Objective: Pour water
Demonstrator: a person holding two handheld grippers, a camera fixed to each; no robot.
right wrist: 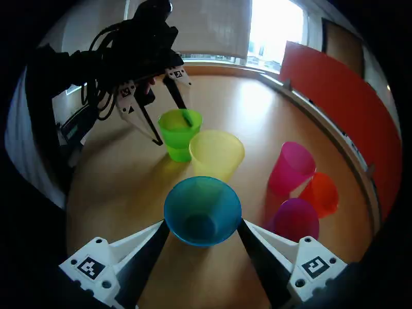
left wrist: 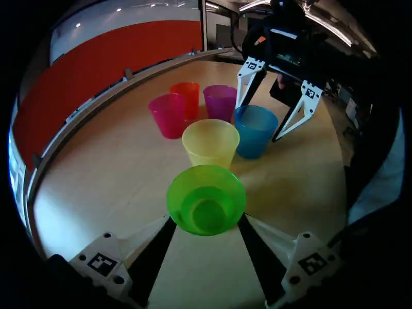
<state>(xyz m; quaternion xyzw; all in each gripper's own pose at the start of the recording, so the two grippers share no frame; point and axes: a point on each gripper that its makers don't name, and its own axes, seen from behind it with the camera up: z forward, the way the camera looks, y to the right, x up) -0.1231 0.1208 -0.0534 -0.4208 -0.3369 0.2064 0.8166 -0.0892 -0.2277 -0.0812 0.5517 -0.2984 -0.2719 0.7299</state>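
A green cup [left wrist: 207, 201] stands on the wooden table [left wrist: 113, 180], and my left gripper [left wrist: 206, 219] is shut on it, one finger pressing each side. My right gripper [right wrist: 202, 224] is shut the same way on a blue cup [right wrist: 202, 208], which also rests on the table. From the left gripper view, the right gripper [left wrist: 257, 123] straddles the blue cup [left wrist: 255, 131] farther off. From the right gripper view, the left gripper [right wrist: 172, 131] holds the green cup [right wrist: 179, 131]. I cannot tell whether either cup holds water.
A yellow cup [left wrist: 211, 141] stands between the green and blue ones. Pink [left wrist: 167, 114], orange [left wrist: 186, 98] and purple [left wrist: 220, 100] cups cluster behind it. The table's raised edge [left wrist: 103, 95] runs along a red wall panel [left wrist: 103, 72]. A person's white sleeve [left wrist: 381, 180] is at the right.
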